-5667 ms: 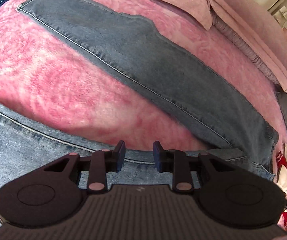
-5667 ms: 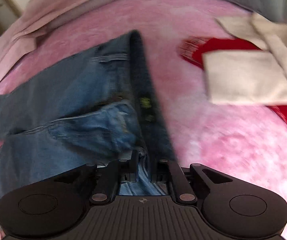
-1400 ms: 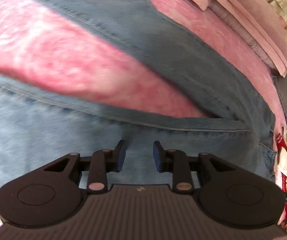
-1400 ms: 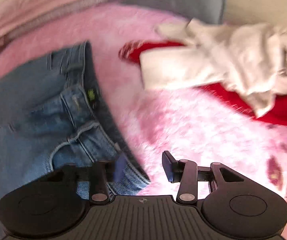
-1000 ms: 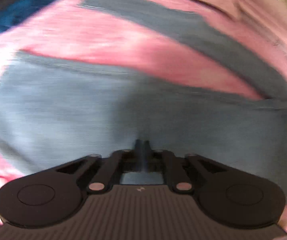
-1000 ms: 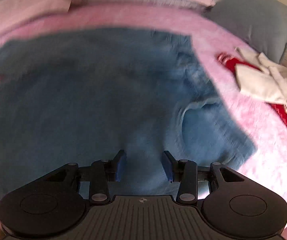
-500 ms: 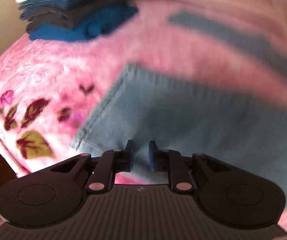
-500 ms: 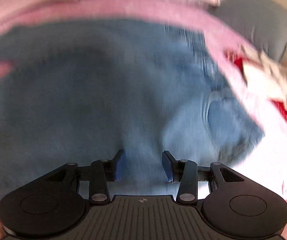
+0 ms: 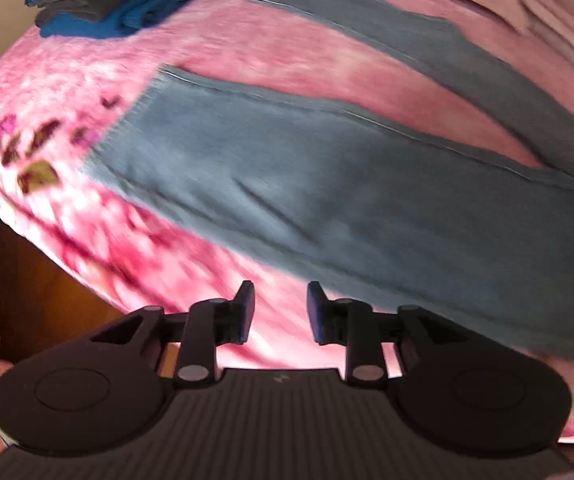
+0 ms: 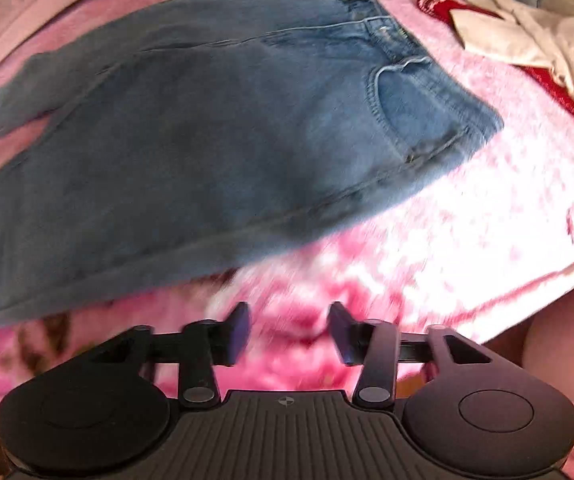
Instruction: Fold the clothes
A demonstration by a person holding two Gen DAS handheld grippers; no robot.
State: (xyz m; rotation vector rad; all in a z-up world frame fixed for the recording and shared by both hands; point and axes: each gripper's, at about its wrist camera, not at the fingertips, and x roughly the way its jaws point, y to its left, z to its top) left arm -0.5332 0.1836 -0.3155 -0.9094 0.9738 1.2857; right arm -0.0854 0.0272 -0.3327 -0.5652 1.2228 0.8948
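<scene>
While no readable writing shows anywhere, a small pale tag sits at the waistband of the jeans (image 10: pixel 215 120), too blurred to make out. Both views are smeared by motion.

Seen from the right wrist, the jeans lie flat on the pink blanket (image 10: pixel 467 232), their long axis running left to right. The waistband points toward the right and far side, with a front pocket and its stitched curve just near of it. The legs stretch away to the left. From the left wrist, the jeans (image 9: pixel 327 200) show their two legs spread in a narrow V: the nearer leg ends in a hem at the left, the farther leg lies apart from it with pink blanket (image 9: pixel 287 68) between them, and they join at the right.

The left gripper (image 9: pixel 280 312) hovers over bare blanket just near of the lower leg's edge, its jaws parted and holding nothing. The right gripper (image 10: pixel 289 330) likewise stands parted and empty over the blanket, just near of the denim's side seam.

At the far left lies a stack of folded clothes (image 9: pixel 107 4), dark blue and grey with a white piece on top. At the far right, a white garment (image 10: pixel 527 44) rests on a red one (image 10: pixel 559 88), well apart from the jeans.
</scene>
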